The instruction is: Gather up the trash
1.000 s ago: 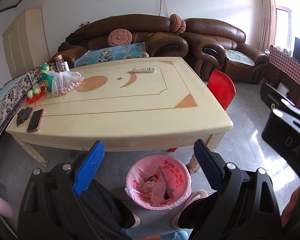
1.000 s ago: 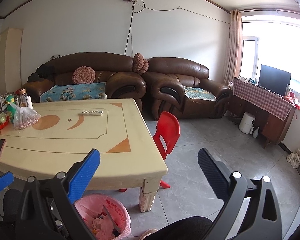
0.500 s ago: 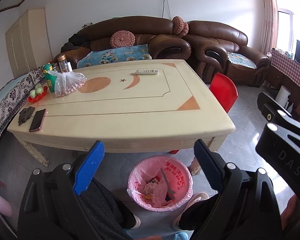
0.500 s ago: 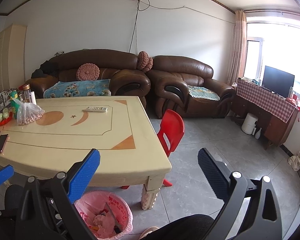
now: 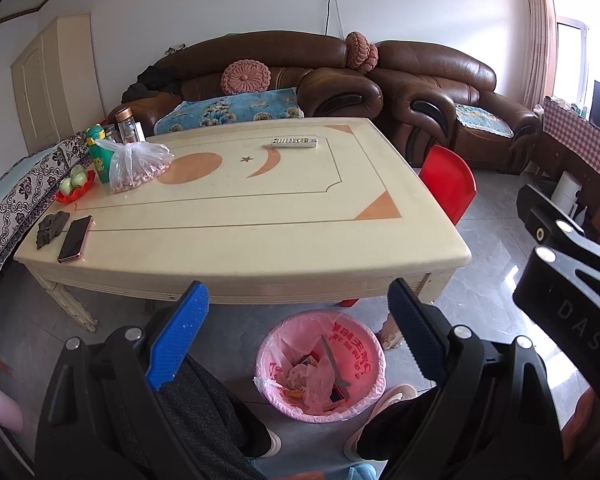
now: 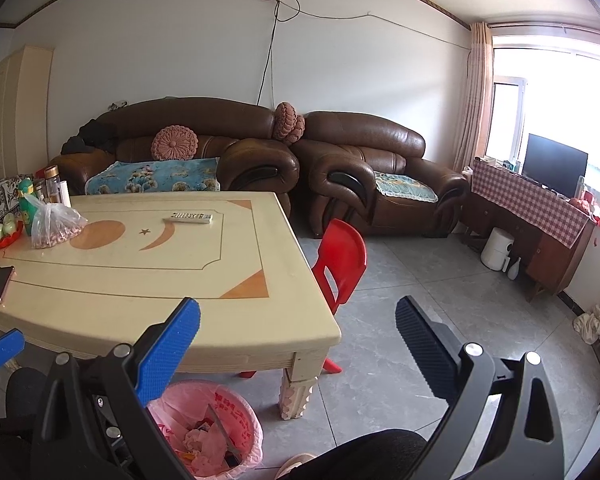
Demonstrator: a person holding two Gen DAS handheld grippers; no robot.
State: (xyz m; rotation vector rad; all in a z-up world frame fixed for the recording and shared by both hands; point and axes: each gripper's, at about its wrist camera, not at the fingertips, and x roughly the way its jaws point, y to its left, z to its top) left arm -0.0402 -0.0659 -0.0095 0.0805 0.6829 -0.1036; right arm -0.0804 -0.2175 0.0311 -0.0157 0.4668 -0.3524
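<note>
Standing upright, trash bin (image 5: 320, 364), mouth upward

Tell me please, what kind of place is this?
Most likely a home living room: brown leather sofas against the wall, a low cream table with a remote control, and a television by the window.

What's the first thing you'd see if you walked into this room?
Probably the big cream table filling the middle of the room, with the brown leather sofa behind it. Next, the bright red chair at the table's right side and the pink trash bin on the floor in front, already holding scraps.
</note>
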